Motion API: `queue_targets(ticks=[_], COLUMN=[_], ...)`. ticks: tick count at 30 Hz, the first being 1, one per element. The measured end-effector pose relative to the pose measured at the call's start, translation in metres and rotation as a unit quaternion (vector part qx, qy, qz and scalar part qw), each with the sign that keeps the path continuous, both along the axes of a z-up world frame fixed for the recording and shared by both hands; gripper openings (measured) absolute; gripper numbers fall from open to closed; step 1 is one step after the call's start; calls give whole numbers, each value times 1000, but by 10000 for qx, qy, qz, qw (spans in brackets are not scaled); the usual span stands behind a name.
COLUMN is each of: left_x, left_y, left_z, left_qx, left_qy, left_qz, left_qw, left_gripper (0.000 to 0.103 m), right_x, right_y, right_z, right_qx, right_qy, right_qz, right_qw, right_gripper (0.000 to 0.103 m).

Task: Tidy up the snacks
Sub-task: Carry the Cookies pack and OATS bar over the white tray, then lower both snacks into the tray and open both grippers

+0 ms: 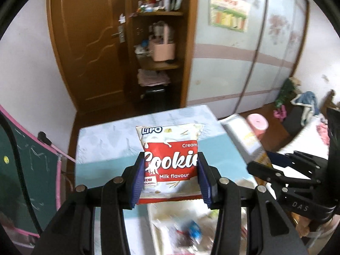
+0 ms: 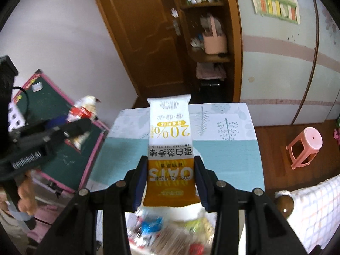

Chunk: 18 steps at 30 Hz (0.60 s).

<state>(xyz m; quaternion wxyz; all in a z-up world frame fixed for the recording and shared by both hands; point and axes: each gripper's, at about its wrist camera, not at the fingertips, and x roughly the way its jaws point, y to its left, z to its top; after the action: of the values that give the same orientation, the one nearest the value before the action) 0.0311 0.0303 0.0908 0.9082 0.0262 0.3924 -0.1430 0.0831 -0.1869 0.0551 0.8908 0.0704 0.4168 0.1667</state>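
Nearest, low in both views, a blurred pile of snacks (image 2: 170, 231) is lying in a pale tray (image 1: 155, 214) on the table (image 1: 102, 148); the pieces are smearing together, so they are not countable. Just above it, the left gripper (image 1: 171, 178) is clenching on one cookie bag (image 1: 170, 161), its pads pressing the bag's two side edges, and the right gripper (image 2: 171, 180) is clamping on one oat bar (image 2: 170, 140), gripping the orange lower end while the long white end is sticking out free; both packets are hanging in the air over the table's near part. The risk, as I judge it: the bag is puffy and slick, so a squeeze on its edges alone may be letting it slide or twist out; the bar is being held at one end, so it may be swinging or pivoting in the pads; the two grippers are working side by side, so the packets may be knocking together. Farther off: one table with a teal cloth, one pink stool (image 2: 303, 148) on the right, one chalkboard (image 2: 63, 116) on the left, one brown door (image 1: 89, 46) farthest.
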Motion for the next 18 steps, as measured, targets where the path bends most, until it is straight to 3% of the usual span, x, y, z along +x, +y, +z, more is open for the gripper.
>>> queue_targets(ticks=[4, 8, 13, 18], left_x=[-63, -98, -116, -108], left_y=[-5, -15, -37, -42], left_z=[-20, -53, -93, -123], left_qx=[-120, -93, 32, 105], left_qy=[-206, -213, -111, 292], left_qz=[-155, -231, -160, 25], left_qw=[9996, 9995, 9998, 9995], left_gripper=[44, 44, 44, 46], right_x=[-62, -107, -122, -113], right_y=[2, 2, 4, 1], right_z=[-3, -21, -49, -72], right_qx=[65, 61, -112, -219], right_qy=[-194, -385, -401, -133], right_qz=[6, -219, -467, -711], right_qw=[9998, 9990, 9980, 9971], right_gripper=[43, 43, 43, 43])
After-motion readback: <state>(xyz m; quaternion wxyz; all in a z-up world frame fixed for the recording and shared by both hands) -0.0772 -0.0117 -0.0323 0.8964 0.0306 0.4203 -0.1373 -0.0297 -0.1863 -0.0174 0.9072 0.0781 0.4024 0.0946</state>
